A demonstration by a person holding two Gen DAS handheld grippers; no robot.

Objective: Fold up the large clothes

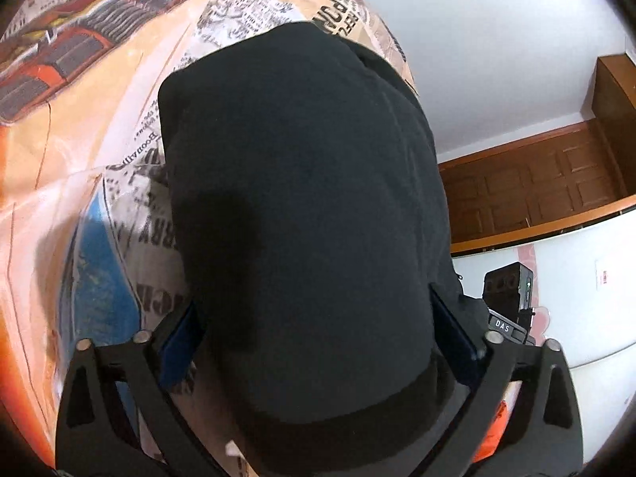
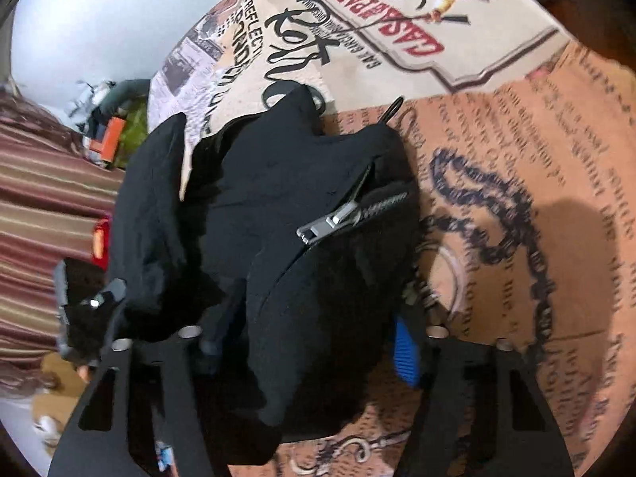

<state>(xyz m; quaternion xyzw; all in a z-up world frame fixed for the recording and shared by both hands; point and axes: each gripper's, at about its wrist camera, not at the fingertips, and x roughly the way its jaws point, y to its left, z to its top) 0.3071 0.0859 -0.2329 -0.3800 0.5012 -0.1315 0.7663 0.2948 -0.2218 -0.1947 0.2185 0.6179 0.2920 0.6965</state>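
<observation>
A black zip-up garment (image 1: 302,183) lies on a table covered with a printed newspaper-pattern cloth (image 1: 79,127). In the left wrist view my left gripper (image 1: 318,330) stands open, its blue-padded fingers (image 1: 181,342) on either side of a thick fold of the fabric. In the right wrist view the garment (image 2: 254,198) is bunched, with a metal zipper pull (image 2: 330,224) on top. My right gripper (image 2: 306,338) is open around the bunched fabric, one blue pad (image 2: 405,353) showing at the right; the left pad is hidden by cloth.
The printed tablecloth (image 2: 516,159) spreads to the right of the garment. A brown wooden door (image 1: 536,187) and white wall lie beyond the table. A striped fabric (image 2: 43,198) and clutter with an orange box (image 2: 107,143) sit at the left.
</observation>
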